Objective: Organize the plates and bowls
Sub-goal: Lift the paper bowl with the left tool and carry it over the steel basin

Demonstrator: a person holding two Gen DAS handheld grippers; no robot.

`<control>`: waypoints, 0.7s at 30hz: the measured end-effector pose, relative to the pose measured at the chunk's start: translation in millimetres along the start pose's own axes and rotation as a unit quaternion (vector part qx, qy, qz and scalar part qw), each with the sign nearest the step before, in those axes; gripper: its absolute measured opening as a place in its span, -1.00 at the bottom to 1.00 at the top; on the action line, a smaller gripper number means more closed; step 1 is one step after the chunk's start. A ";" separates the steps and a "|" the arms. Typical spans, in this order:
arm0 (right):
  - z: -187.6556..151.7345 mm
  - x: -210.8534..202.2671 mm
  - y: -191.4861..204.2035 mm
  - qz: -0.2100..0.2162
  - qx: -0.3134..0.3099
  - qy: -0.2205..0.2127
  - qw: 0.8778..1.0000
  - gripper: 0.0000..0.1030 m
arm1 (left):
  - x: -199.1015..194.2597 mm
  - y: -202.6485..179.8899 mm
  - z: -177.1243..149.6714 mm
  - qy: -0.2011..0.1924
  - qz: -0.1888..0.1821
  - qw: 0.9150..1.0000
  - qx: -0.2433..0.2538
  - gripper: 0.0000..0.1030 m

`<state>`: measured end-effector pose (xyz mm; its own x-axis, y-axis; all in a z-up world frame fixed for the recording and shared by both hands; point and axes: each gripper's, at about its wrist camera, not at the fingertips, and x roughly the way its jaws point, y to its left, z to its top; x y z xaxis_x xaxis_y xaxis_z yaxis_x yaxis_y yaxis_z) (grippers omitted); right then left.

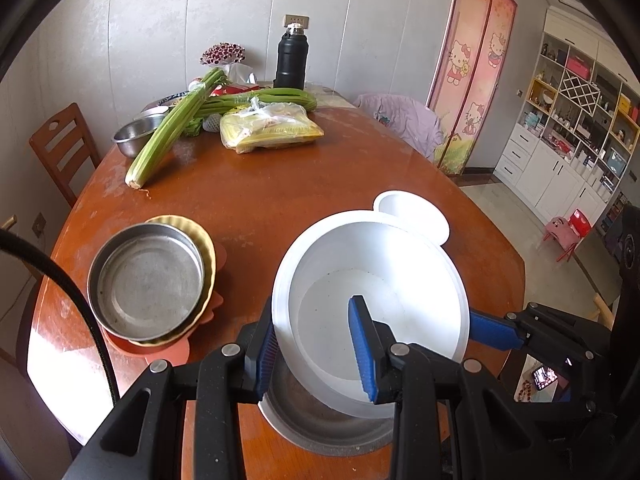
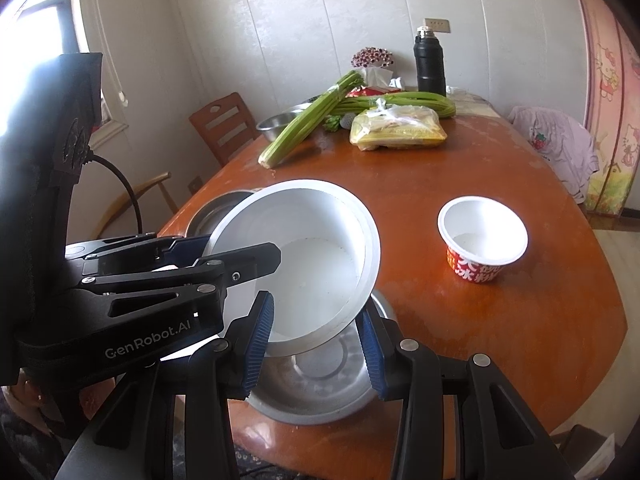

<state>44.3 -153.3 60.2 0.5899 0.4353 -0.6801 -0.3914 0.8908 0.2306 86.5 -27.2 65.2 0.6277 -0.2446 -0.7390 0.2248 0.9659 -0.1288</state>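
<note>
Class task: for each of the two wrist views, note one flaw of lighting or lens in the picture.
Left wrist view: the white bowl is washed out by glare, and the cupboards bend at the fisheye edge. Right wrist view: the window is blown out white, the wall lines curve, and the corners go dark.

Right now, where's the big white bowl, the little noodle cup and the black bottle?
big white bowl (image 2: 316,264), right wrist view, inside bottom.
little noodle cup (image 2: 476,270), right wrist view, red side.
black bottle (image 1: 291,60), left wrist view, body.

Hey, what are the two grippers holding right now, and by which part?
Both hold the white bowl by its rim: the left gripper clamps the near-left edge, the right gripper the opposite edge, above a steel bowl.
</note>
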 end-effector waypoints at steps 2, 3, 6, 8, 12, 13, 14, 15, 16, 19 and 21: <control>-2.3 0.6 -0.1 0.001 -0.001 0.004 1.000 -0.13 | 2.4 0.0 -3.0 0.005 0.000 1.000 -0.001 -0.34; -3.9 1.4 -0.2 0.000 -0.001 0.007 1.000 -0.13 | 3.5 0.0 -4.2 0.006 0.000 1.000 -0.002 -0.34; -8.0 3.1 0.0 0.000 -0.004 0.013 1.000 -0.13 | 6.8 0.4 -8.9 0.012 0.000 1.000 -0.003 -0.34; -11.2 5.0 -0.2 0.000 -0.005 0.018 1.000 -0.13 | 10.7 1.7 -12.1 0.018 0.000 1.000 -0.005 -0.34; -16.7 12.0 -2.2 0.008 -0.002 0.032 0.999 -0.13 | 17.3 3.9 -19.7 0.026 -0.001 1.000 -0.009 -0.34; -18.6 14.6 -2.3 0.007 -0.004 0.037 0.999 -0.13 | 19.7 4.6 -21.4 0.029 -0.002 1.000 -0.011 -0.34; -19.0 16.1 -3.0 0.006 -0.005 0.039 0.999 -0.13 | 22.6 5.3 -23.3 0.033 -0.003 0.999 -0.013 -0.34; -20.6 18.6 -3.2 0.005 -0.006 0.044 0.999 -0.13 | 25.6 6.0 -25.0 0.037 -0.004 0.999 -0.015 -0.34; -21.0 20.2 -3.4 0.005 -0.006 0.046 0.999 -0.13 | 27.1 6.2 -26.2 0.039 -0.004 0.999 -0.016 -0.34; -23.8 25.0 -4.3 0.004 -0.006 0.052 0.999 -0.13 | 32.5 7.1 -28.4 0.046 -0.003 0.999 -0.019 -0.34; -25.4 28.0 -5.5 0.005 -0.005 0.056 0.998 -0.13 | 36.1 7.2 -30.6 0.050 -0.001 0.999 -0.019 -0.34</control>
<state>45.0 -149.3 22.2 0.5026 0.4266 -0.7519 -0.4046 0.8847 0.2316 87.9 -26.5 17.4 0.5493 -0.2390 -0.8007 0.1970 0.9682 -0.1539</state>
